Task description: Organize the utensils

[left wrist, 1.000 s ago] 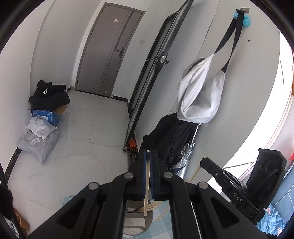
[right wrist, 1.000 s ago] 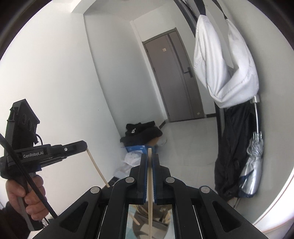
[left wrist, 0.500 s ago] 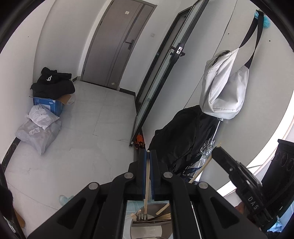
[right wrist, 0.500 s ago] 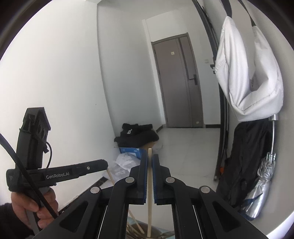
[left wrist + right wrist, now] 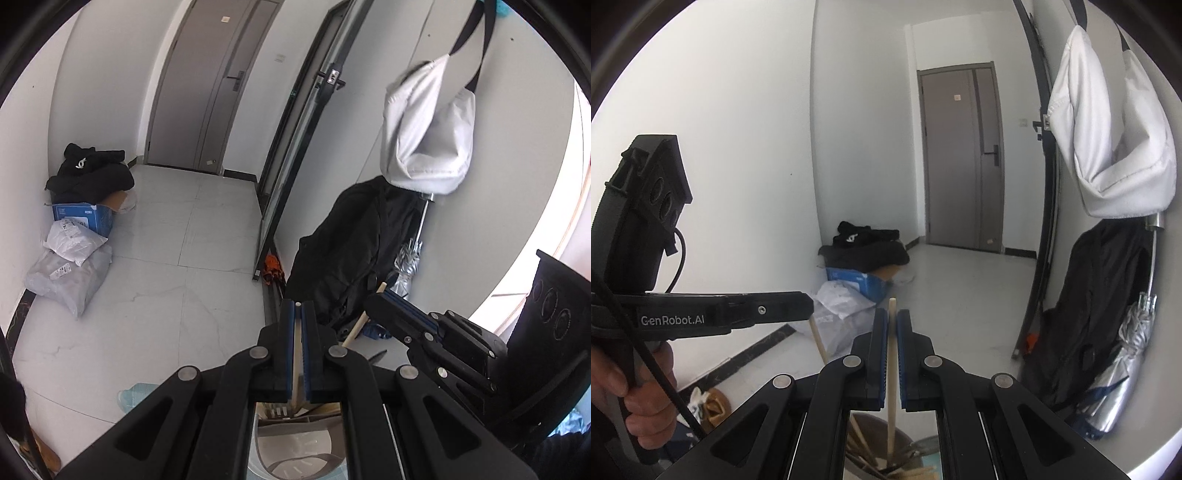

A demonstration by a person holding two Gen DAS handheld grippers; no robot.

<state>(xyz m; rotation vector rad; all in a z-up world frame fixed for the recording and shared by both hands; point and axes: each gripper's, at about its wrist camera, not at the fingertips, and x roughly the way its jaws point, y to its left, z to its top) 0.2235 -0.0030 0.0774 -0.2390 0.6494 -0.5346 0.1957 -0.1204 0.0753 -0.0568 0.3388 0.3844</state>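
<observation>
Your left gripper [image 5: 296,308] is clamped tight on a thin wooden-handled fork [image 5: 295,365], its handle running straight up between the blue pads while the tines hang at six o'clock, just over the grey utensil holder [image 5: 295,443] at the bottom of the left wrist view. A second ago that holder barely showed under the fingers; now its rim and compartments fill the gap, and the floor and doorway have slid upward in the view, so you have come down. Your right gripper [image 5: 892,317] pinches a second wooden stick [image 5: 892,373] just as narrowly, the tip poking out at twelve o'clock and the lower end reaching into the holder among the other wooden utensils [image 5: 864,446]. In the right wrist view your left hand [image 5: 631,391], at eight o'clock, has drawn closer and larger than before.
</observation>
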